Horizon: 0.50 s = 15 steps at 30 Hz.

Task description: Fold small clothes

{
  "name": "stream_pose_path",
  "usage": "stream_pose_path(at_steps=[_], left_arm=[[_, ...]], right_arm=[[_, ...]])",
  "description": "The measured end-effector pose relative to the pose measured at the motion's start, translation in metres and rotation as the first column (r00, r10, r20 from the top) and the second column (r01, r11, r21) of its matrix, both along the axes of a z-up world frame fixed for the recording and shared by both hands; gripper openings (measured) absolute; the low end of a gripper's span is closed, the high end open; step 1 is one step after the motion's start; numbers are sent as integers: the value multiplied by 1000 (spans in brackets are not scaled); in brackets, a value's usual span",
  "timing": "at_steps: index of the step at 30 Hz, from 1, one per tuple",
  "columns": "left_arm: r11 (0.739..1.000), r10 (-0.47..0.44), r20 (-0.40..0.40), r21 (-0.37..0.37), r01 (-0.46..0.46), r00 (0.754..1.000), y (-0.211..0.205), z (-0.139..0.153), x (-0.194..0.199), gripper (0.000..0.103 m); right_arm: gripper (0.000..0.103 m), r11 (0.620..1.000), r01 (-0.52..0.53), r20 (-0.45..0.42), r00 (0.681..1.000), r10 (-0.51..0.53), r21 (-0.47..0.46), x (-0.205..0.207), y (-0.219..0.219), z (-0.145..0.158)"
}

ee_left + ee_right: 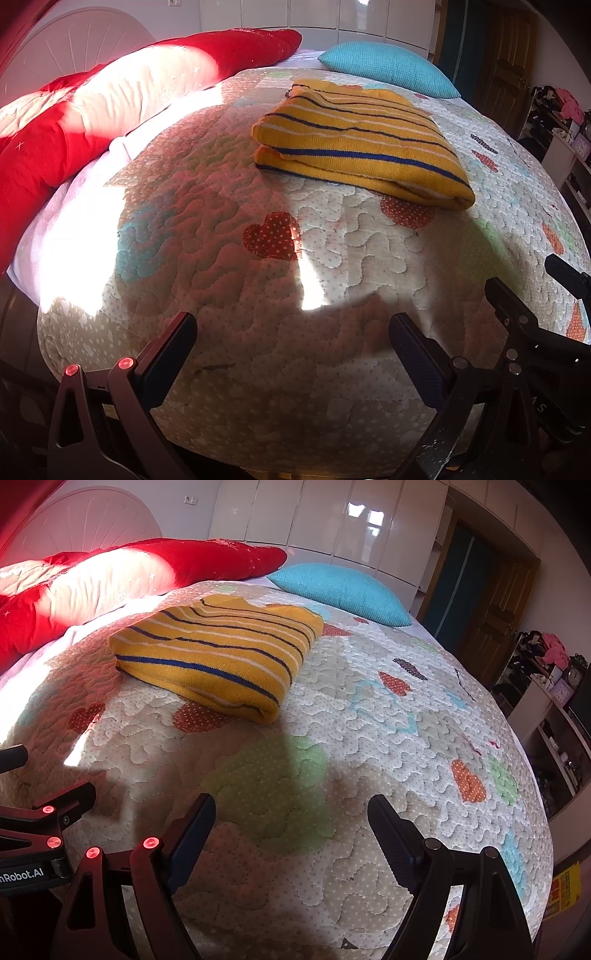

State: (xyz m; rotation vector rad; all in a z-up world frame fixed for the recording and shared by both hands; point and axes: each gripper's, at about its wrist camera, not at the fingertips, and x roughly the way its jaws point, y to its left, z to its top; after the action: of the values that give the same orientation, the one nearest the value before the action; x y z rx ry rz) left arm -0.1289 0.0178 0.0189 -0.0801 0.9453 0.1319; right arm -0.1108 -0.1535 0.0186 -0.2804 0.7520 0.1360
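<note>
Yellow knit garment (pixel 360 147), striped in dark blue and white, one item, lying already doubled into a compact rectangle of several layers on the quilted bedspread (pixel 332 266). We place it toward the head end of the bed, short of the turquoise pillow (pixel 388 68) and beside the red-and-white bolster (pixel 129 99) that runs along one side; it touches neither.

Orientation: its long axis runs with the stripes, slantwise across the bed. The thick rounded fold faces the foot edge, toward us; the looser, wavy cut edges face the pillow. The near corner (pixel 266 710) bulges, where the layers stack highest.

Left gripper (pixel 291 332): fingers spread wide, nothing between them, hanging over bare quilt near the foot edge, well apart from the garment.

Right gripper (pixel 291 812): fingers likewise wide apart and empty, alongside the left one, over a green patch of the quilt.

Step in hand, as we judge it: the folding of this piece looks complete or nearly so, with both tools clear of the cloth. What remains is either one last tidying of the uneven far edge or a move on to another piece; no other small garment shows on the bed.

Next move would call for a reach up the bed, with a low, flat pinch at the layered edge so that the stack is not dragged open.
</note>
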Motion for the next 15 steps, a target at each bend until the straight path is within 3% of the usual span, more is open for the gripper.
stream_pose_path(at_steps=[15], left_arm=[[1000, -16, 8, 0, 16, 1000, -7, 0, -1, 103]], right_arm=[[88, 1000, -8, -10, 1000, 7, -9, 0, 4, -2]])
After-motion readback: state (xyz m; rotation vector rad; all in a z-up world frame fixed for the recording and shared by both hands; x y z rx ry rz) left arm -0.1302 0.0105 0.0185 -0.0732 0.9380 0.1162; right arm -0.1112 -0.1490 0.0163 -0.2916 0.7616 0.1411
